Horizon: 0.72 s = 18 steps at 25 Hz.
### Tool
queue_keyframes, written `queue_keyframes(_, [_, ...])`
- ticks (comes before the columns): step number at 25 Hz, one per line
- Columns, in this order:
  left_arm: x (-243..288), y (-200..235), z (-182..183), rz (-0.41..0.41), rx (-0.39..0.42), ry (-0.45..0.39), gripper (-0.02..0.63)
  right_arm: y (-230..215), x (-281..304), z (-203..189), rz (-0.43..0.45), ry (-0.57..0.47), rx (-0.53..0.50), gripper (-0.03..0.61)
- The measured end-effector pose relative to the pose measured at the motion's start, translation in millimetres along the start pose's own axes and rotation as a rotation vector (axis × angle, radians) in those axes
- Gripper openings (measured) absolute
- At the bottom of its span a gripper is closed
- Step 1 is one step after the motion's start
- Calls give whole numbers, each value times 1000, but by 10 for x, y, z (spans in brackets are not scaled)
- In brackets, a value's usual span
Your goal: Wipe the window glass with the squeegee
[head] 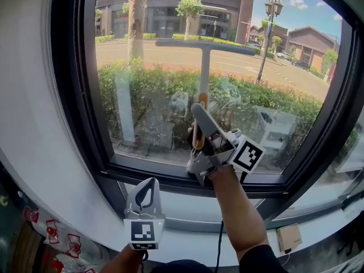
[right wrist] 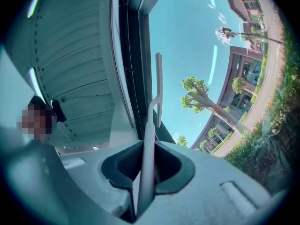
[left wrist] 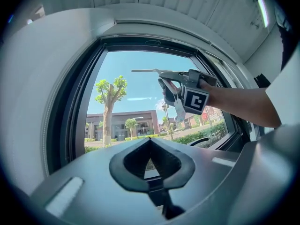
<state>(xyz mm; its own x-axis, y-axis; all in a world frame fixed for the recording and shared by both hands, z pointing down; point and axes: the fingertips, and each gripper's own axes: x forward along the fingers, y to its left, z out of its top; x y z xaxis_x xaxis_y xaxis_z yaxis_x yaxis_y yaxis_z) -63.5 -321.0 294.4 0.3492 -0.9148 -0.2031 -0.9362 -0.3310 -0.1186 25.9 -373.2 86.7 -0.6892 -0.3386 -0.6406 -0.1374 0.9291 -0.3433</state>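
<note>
Wiping stroke in hand. Right gripper (right wrist: 146, 165), fingers clenched on the handle of the squeegee (head: 205, 67), blade crosswise high on the window glass (head: 153, 101). It seems pressed to the glass, though contact is hard to judge. Next: a steady pull down, blade flat, stopping short of the lower frame (head: 170, 172). Left gripper (left wrist: 151, 161) hangs low below the sill, fingers clenched on nothing, out of the way.

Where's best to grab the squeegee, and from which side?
The lower end of the squeegee handle, from below on the room side: its crossbar blade sits against the window glass, so only the handle stands clear. The right claw grips there.
</note>
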Motion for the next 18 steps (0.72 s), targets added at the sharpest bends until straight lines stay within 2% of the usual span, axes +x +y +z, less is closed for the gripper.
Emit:
queue_keyframes(4, [30, -149, -316, -23, -19, 71, 18, -158, -497, -431, -49, 17, 60, 43])
queue_keyframes(9, [36, -319, -440, -49, -39, 98, 18, -305, -1083, -912, -124, 34, 143, 43])
queue_keyframes(14, [0, -460, -648, -60, -49, 148, 18, -391, -1483, -1148, -179, 39, 189, 43])
queue_keyframes(18, [-18, -541, -724, -65, -55, 172, 18, -441, -1616, -1190, -206, 66, 172, 43])
